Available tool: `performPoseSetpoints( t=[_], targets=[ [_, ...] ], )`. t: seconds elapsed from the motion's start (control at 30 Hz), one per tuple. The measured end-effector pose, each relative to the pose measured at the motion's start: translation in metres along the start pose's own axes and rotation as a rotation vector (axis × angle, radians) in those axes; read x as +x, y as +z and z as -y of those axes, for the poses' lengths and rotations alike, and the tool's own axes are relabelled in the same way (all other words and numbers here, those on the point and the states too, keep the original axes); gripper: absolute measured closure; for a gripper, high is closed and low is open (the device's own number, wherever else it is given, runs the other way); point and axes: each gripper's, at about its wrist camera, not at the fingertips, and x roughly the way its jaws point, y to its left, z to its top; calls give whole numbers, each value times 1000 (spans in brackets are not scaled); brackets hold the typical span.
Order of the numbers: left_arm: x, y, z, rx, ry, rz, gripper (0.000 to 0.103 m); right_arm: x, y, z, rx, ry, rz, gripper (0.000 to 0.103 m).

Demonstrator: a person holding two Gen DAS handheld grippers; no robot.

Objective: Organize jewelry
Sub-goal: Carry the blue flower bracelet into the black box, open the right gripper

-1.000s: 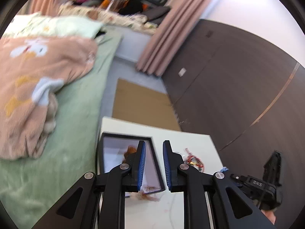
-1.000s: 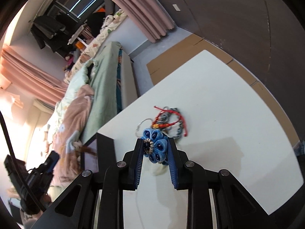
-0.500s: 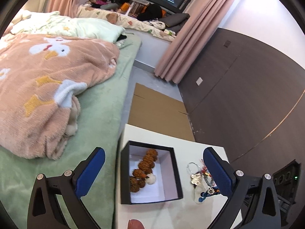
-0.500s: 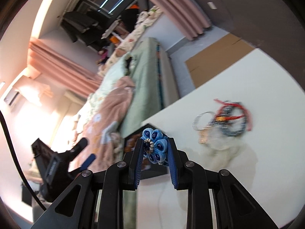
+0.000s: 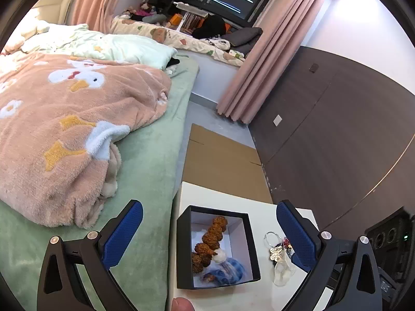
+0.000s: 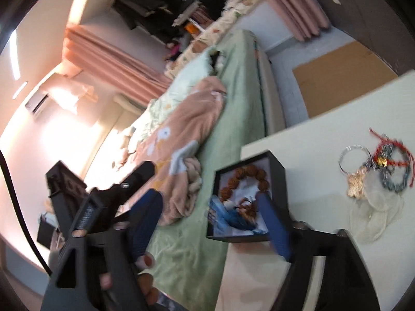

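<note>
a: jewelry box (image 5: 184,243), where's it sit?
b: black box w/ white lining, near corner of the white worktop (image 5: 259,207) by the bed (image 5: 145,181). in left wrist view it's at 6 o'clock, between the two blue pads of the left claw (image 5: 208,235).
a: what's inside?
b: brown bead bracelet (image 5: 211,238) running 12 to 7 o'clock in the box, a white bead at its low end. blue flower piece (image 5: 228,272) lies at the box's 5 o'clock corner, touching the brown beads. a bit blurred.
a: left claw state?
b: spread wide, nothing between the pads. it hangs above the box, not touching.
a: right claw (image 6: 210,228)?
b: also spread wide, gripping nothing. right wrist view has motion blur, but the box shows between its pads, right pad overlapping the box's 3 o'clock wall; contact can't tell.
a: rest of the jewelry?
b: loose pile at 3 o'clock of the box, apart from it: silver hoop (image 6: 354,159), gold butterfly charm (image 6: 356,188), red cord bracelet (image 6: 391,155) tangled w/ a grey bead bracelet (image 6: 394,182), sheer pouch (image 6: 376,215) just under them. all on the worktop.
a: anything else?
b: peach duck blanket (image 5: 64,119) on the bed, flat cardboard (image 5: 220,163) on the floor at 12 o'clock of the worktop.
</note>
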Motion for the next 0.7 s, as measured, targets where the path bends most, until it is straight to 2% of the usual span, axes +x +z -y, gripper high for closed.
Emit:
performPoseSetpoints(
  t=[0.1,0.37,0.53,0.7],
  targets=[
    [0,0,0,-7,-11,-4,0,-11,3,16,45,-24,1,24],
    [4,-6,18,44,-23,-17,0,-68,11,54,124,-111,97,24],
    [11,-14,36,81,-60,-49,0,-102,14,72,145,-220,140,24],
    [19,-22,59,130,-66,-77,0,-124,15,91,185,-311,141,24]
  ],
)
